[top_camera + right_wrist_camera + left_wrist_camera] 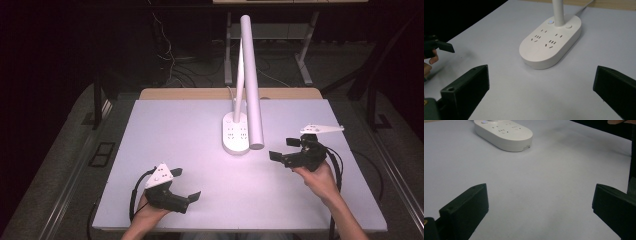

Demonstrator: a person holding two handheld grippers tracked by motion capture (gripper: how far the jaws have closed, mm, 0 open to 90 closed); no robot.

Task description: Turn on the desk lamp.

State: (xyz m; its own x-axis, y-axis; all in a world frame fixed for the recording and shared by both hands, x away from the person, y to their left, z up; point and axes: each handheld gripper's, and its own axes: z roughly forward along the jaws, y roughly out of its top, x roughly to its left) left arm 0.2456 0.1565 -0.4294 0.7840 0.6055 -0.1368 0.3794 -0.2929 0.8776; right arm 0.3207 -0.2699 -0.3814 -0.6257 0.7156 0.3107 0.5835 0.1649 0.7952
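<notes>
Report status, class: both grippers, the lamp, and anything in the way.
Left gripper open, holding nothing. Right gripper open, beside the lamp base, not touching. Lamp head folded low. Nothing in the way.

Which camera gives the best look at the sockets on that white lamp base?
The right gripper view: the lamp base lies close, sockets and both buttons plain. The left gripper view cuts it off at the top edge; the high view shows it small, partly behind the lamp head.

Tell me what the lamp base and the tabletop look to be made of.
Lamp base: likely moulded plastic, smooth satin white; rounded seamless edges, with socket slots cut into its top.
Tabletop: looks like a matte, pale laminate or coated board; even, no glare, with a wood-coloured strip along the far edge. Hard to be sure.
</notes>
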